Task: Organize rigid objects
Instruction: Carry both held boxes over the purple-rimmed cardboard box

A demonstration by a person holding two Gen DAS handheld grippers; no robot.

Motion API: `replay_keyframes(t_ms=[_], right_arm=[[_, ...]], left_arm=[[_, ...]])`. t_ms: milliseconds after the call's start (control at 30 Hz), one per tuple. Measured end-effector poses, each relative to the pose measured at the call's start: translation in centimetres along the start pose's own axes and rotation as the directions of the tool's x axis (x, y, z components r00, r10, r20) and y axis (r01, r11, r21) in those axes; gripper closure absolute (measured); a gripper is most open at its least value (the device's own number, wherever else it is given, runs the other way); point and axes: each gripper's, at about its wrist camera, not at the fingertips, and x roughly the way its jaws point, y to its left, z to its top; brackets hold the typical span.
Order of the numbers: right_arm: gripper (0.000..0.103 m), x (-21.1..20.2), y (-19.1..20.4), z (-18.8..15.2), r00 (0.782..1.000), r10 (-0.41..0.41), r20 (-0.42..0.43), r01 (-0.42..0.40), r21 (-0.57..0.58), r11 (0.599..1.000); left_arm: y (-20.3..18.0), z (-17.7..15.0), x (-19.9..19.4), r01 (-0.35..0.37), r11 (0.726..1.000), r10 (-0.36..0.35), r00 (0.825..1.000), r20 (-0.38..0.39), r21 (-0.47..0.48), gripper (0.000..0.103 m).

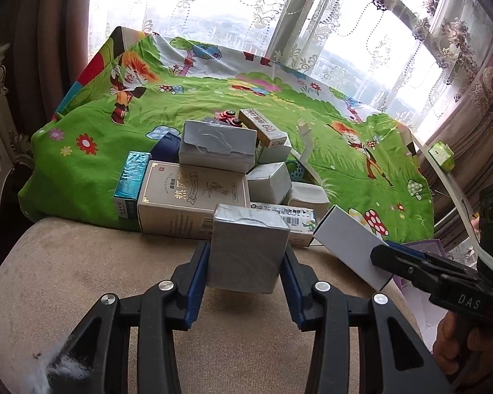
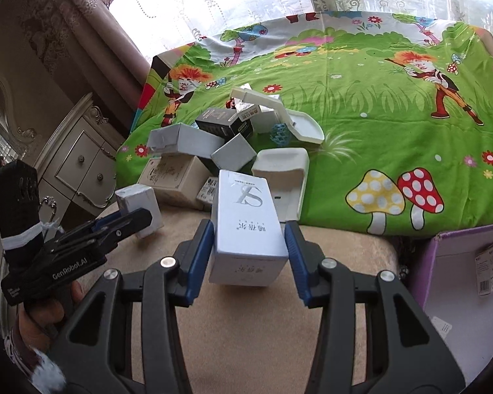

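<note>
Over the beige cushion, near the heap: both tools are carrying a box each, lifted clear of the fabric.
Left tool (image 1: 245, 264): it is clamping a grey box (image 1: 248, 251) across its two side faces, blue pads pressing flat on both.
Right tool (image 2: 249, 256): it is gripping a silver box (image 2: 246, 226) the same way, at the near end, long axis running away from the camera.
Grey box handling: it is looking like taped cardboard, probably light; the walls may be giving a little under the squeeze, so I would be holding low and square on the flat sides rather than on a corner.
Silver box handling: its glossy skin is looking slippery, and with the hold at one end the far end is hanging out and may be tipping; a grip nearer the middle would be sitting safer.
Heap (image 1: 220, 164): the remaining cartons are lying jumbled on the green cloth (image 1: 328, 138), leaning on each other, so pulling one may be shifting its neighbours.
Tan box (image 1: 194, 202): it is lying flat under a grey carton at the heap's front, broad and stiff-looking; the narrow edges seem the place to take it.
Purple bin (image 2: 427, 262): it is standing open beside the right tool, seemingly the place the boxes are going.
</note>
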Motion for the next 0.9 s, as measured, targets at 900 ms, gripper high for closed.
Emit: replay_keyframes(t_ms=[900], right_arm=[[0.058, -8.8, -4.6, -4.0, 0.955, -0.264, 0.139, 0.259, 0.048, 0.965]], left_arm=[[-9.0, -0.7, 0.1, 0.263, 0.945, -0.249, 0.964, -0.097, 0.192, 0.060]])
